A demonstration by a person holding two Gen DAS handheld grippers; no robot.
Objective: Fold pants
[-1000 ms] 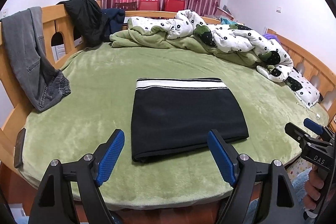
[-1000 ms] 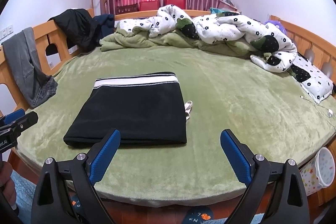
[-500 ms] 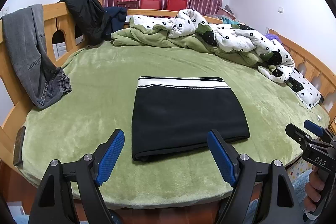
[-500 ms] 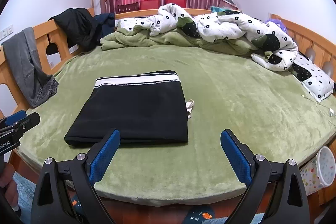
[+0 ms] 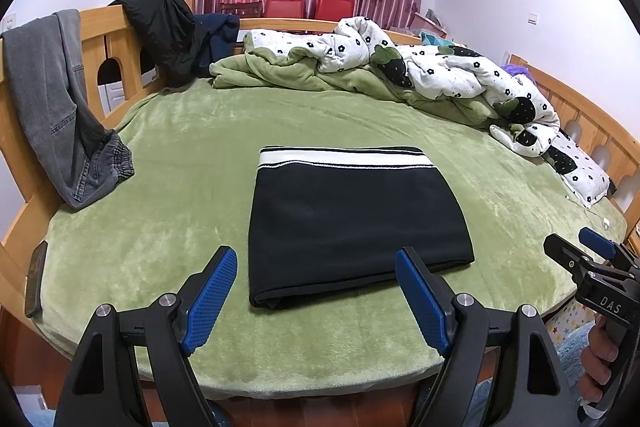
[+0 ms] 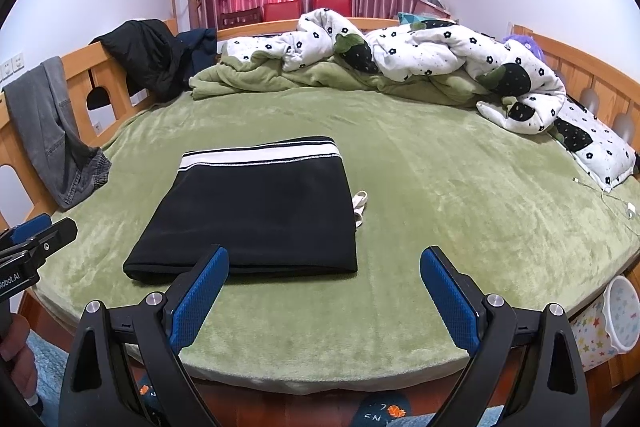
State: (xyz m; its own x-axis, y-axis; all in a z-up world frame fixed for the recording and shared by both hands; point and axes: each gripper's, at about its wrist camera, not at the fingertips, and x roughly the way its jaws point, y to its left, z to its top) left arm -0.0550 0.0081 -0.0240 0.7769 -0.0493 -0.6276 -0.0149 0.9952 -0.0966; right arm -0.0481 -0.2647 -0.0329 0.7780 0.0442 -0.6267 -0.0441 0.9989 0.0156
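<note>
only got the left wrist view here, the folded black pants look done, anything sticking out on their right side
Observer: Yes. The right wrist view shows a white drawstring poking out from under the right edge of the folded black pants with the white waistband stripe, lying on the green plush bedspread.
Operator: are the right tongs holding anything
Observer: No. The right tongs stand wide open with nothing between them.
Operator: whats the starry thing low on my right
Observer: A white star-patterned bin. Its open rim shows beside the bed's right corner.
</note>
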